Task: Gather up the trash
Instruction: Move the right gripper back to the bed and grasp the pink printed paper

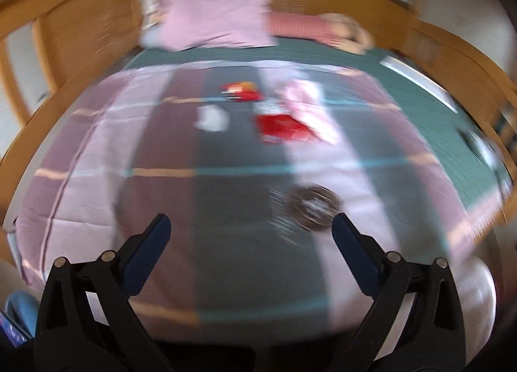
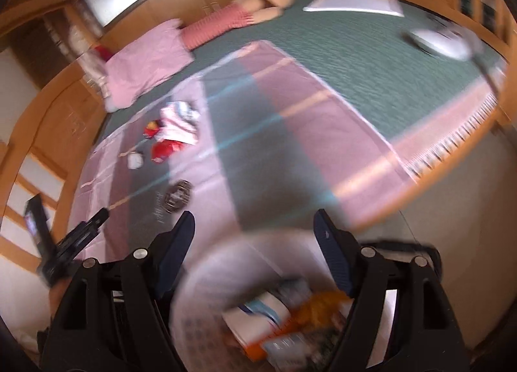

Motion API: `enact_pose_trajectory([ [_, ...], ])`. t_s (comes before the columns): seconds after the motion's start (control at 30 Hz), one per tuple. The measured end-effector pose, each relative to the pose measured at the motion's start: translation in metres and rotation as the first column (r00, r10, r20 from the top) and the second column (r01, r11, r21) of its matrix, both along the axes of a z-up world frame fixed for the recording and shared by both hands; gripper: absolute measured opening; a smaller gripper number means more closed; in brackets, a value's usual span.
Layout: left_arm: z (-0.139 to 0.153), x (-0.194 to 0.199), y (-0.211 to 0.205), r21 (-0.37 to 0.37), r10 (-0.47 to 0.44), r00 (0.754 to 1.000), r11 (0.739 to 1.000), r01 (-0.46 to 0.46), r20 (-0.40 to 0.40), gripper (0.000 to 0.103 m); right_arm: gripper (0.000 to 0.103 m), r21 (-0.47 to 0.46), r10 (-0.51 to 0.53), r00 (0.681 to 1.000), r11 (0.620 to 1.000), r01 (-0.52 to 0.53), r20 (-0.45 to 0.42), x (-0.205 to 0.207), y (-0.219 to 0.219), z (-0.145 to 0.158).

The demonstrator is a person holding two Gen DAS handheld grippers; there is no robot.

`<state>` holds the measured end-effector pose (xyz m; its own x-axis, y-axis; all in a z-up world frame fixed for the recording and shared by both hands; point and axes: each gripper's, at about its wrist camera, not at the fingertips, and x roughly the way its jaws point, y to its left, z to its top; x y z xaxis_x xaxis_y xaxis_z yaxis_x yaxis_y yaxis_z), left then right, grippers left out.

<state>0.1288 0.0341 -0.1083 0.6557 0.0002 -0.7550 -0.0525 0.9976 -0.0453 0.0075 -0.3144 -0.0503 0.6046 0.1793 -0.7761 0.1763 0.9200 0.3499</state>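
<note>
Wrappers (image 1: 281,128) litter the striped bedspread (image 1: 97,159); both grippers' fingers (image 1: 155,236) spread, empty.

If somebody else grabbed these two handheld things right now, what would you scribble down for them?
Left tool: open, empty, above the near end of the bed.
Right tool: open, empty, over the trash bin, which already holds wrappers and paper.
On the striped blanket: a dark round wrapper nearest the left tool; farther up, a white crumpled scrap, a red packet, a pink-and-white wrapper and a small red-and-yellow packet.
Done: some trash is in the bin.
Left: those five pieces. The pictures are blurred, so check for smaller bits.
</note>
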Motion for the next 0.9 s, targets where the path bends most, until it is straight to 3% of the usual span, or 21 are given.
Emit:
enact_pose_trajectory([
  [0.1, -0.012, 0.030, 0.048, -0.041, 0.158, 0.987, 0.986, -0.159, -0.026, 0.099, 0.075, -0.012, 0.095, 0.995, 0.995, -0.095, 0.017, 0.052, 0.035, 0.006],
  [0.2, -0.029, 0.031, 0.087, -0.076, 0.304, 0.953, 0.950, -0.304, -0.012, 0.099, 0.075, -0.029, 0.207, 0.978, 0.978, -0.206, 0.023, 0.117, 0.084, 0.000],
  [0.27, -0.040, 0.029, 0.101, -0.079, 0.374, 0.921, 0.920, -0.383, -0.105, 0.099, 0.075, -0.021, 0.248, 0.969, 0.969, -0.247, 0.010, 0.154, 0.110, -0.009],
  [0.33, -0.042, 0.023, 0.110, -0.133, 0.394, 0.913, 0.904, -0.406, -0.104, 0.099, 0.081, -0.051, 0.281, 0.960, 0.959, -0.280, 0.010, 0.199, 0.142, -0.021],
  [0.47, -0.044, 0.027, 0.103, -0.028, 0.377, 0.921, 0.924, -0.381, -0.094, 0.099, 0.087, -0.135, 0.278, 0.961, 0.952, -0.275, 0.005, 0.283, 0.187, -0.049],
  [0.6, -0.049, 0.035, 0.101, -0.005, 0.372, 0.921, 0.927, -0.375, -0.117, 0.099, 0.087, -0.195, 0.209, 0.972, 0.954, -0.228, -0.111, 0.355, 0.207, -0.095],
  [0.7, -0.049, 0.040, 0.102, 0.002, 0.380, 0.917, 0.924, -0.382, -0.118, 0.099, 0.086, -0.210, 0.164, 0.971, 0.957, -0.199, -0.172, 0.379, 0.208, -0.123],
  [0.77, -0.049, 0.042, 0.104, 0.001, 0.389, 0.914, 0.920, -0.392, -0.114, 0.099, 0.069, -0.173, 0.166, 0.970, 0.965, -0.197, -0.180, 0.381, 0.208, -0.134],
  [0.8, -0.048, 0.042, 0.105, 0.001, 0.400, 0.909, 0.915, -0.403, -0.113, 0.099, 0.054, -0.138, 0.183, 0.967, 0.968, -0.209, -0.179, 0.379, 0.207, -0.138],
  [0.9, -0.048, 0.041, 0.113, -0.030, 0.440, 0.890, 0.895, -0.446, -0.119, 0.099, 0.042, -0.087, 0.219, 0.958, 0.967, -0.238, -0.184, 0.369, 0.207, -0.139],
])
